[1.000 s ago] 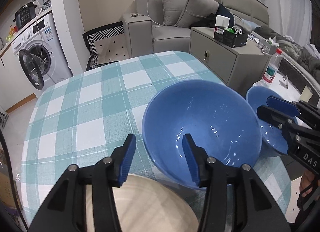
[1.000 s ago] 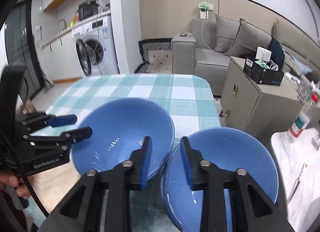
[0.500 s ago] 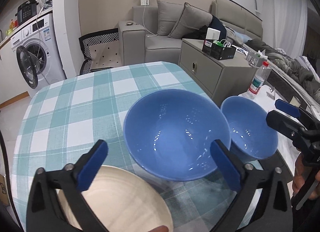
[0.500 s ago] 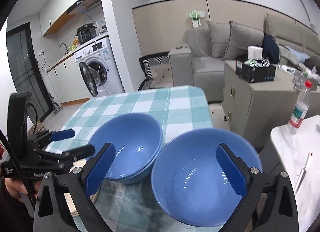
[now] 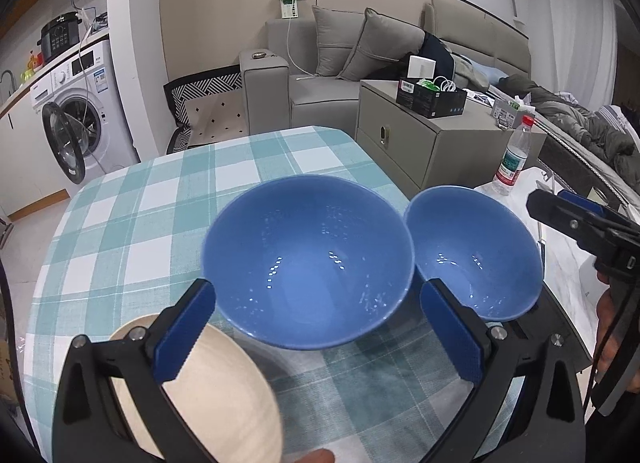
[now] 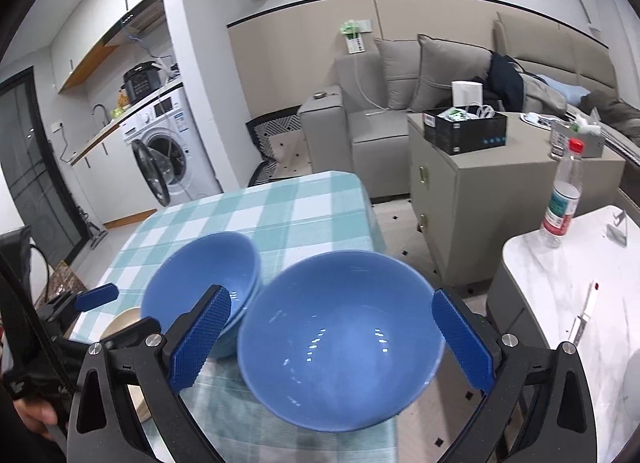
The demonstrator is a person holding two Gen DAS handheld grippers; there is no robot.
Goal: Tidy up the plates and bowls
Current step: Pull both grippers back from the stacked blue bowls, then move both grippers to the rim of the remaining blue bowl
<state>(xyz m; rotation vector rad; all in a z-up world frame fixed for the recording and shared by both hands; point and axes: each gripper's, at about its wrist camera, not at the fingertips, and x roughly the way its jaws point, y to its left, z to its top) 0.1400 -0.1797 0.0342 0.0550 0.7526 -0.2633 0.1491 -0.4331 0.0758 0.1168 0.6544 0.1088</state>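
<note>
So both blue bowls are sitting on the checked counter (image 5: pixel 132 223) right now, side by side with rims touching or close to it. The left blue bowl (image 5: pixel 308 259) sits in front of the left claw (image 5: pixel 320 339), and the right blue bowl (image 6: pixel 340 339) is framed by the right claw (image 6: pixel 332 347) and perches pretty near the counter's edge, which makes me a bit nervous. Both claws have just been opening and now stand wide apart, pads clear of the rims, nothing gripped. There's also a cream plate (image 5: pixel 208 395) down by the left claw, partly hidden under its frame. Handling-wise, these look like glazed ceramic or hard melamine: stiff, glossy, probably slippery on the glaze, and if ceramic they'd chip when knocked together. I'd guess moderately heavy for a rim pinch. Best hold looks like one pad inside, one outside the near wall, low enough on the rim that the bowl doesn't pivot. If stacking is the plan, the two look about the same size from here, so they'd nest, just lower it gently.
</note>
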